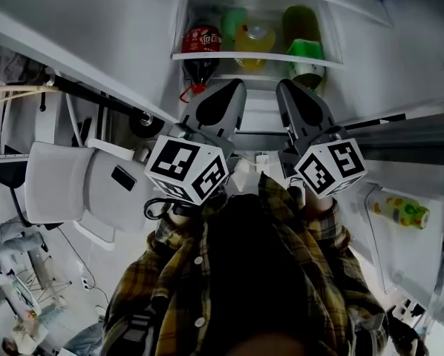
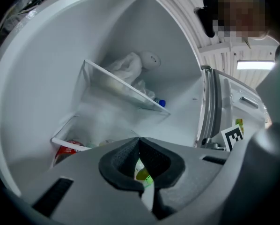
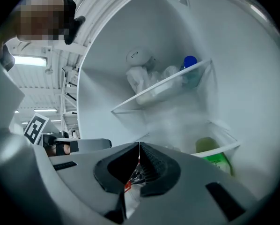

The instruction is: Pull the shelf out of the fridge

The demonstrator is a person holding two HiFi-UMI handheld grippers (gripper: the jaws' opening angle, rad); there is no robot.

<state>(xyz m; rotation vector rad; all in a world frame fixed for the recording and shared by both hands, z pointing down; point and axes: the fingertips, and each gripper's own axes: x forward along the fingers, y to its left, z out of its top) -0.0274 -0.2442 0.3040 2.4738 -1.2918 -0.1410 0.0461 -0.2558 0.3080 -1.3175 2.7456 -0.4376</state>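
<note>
Inside the open white fridge [image 1: 162, 43], the clear glass shelf with a white front rim [image 1: 255, 56] sits in its slot. It carries a dark cola bottle with a red label [image 1: 202, 41], a yellow plastic bottle [image 1: 253, 41] and a green bottle [image 1: 304, 47]. The grey left gripper [image 1: 235, 86] and grey right gripper [image 1: 285, 86] point side by side at its front edge. Both have their jaws pressed together with nothing seen pinched between them, and I cannot tell whether the tips touch the shelf

Left tool [image 1: 235, 84] and right tool [image 1: 286, 84] side by side, level, jaws of both together.
</note>
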